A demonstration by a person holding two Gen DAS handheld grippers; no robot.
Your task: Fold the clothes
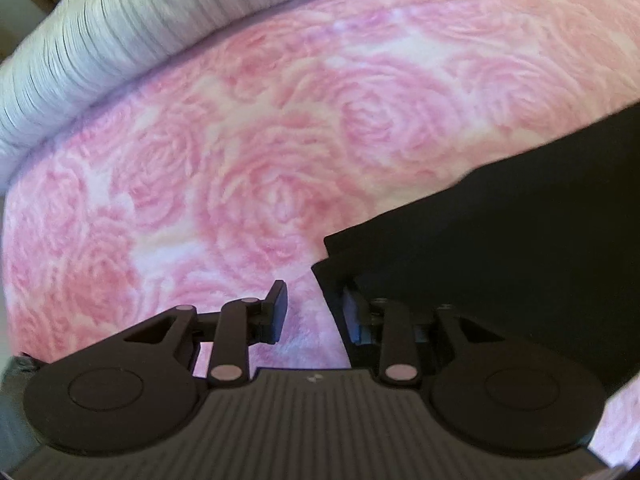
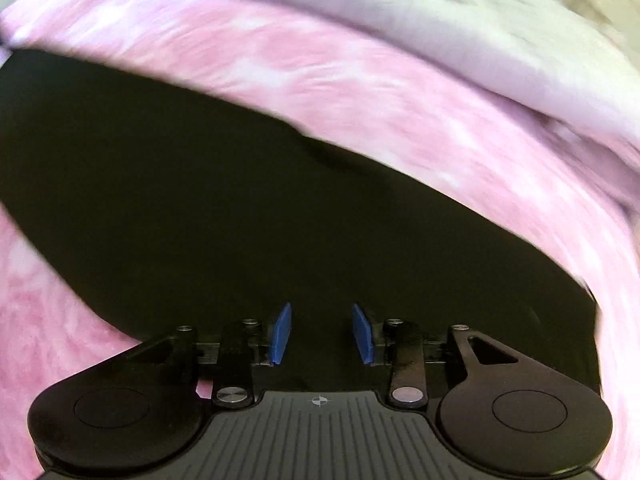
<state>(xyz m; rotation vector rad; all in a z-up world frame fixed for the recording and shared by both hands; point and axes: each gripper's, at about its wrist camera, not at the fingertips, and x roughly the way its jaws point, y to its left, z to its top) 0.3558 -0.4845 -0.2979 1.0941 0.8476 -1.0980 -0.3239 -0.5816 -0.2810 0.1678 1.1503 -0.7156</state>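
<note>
A black garment (image 1: 500, 240) lies flat on a pink rose-patterned blanket (image 1: 240, 152). In the left wrist view its folded corner sits at the right, and my left gripper (image 1: 316, 312) is open with its right finger touching or just under that corner; its left finger (image 1: 276, 308) is over bare blanket. In the right wrist view the black garment (image 2: 200, 184) fills the middle. My right gripper (image 2: 322, 334) is open just above it, blue pads (image 2: 282, 332) apart, with nothing between them.
A white ribbed pillow or cover (image 1: 120, 40) runs along the far edge of the blanket in the left wrist view. A pale lilac cloth (image 2: 480, 48) lies beyond the pink blanket (image 2: 360, 92) in the right wrist view, which is motion-blurred.
</note>
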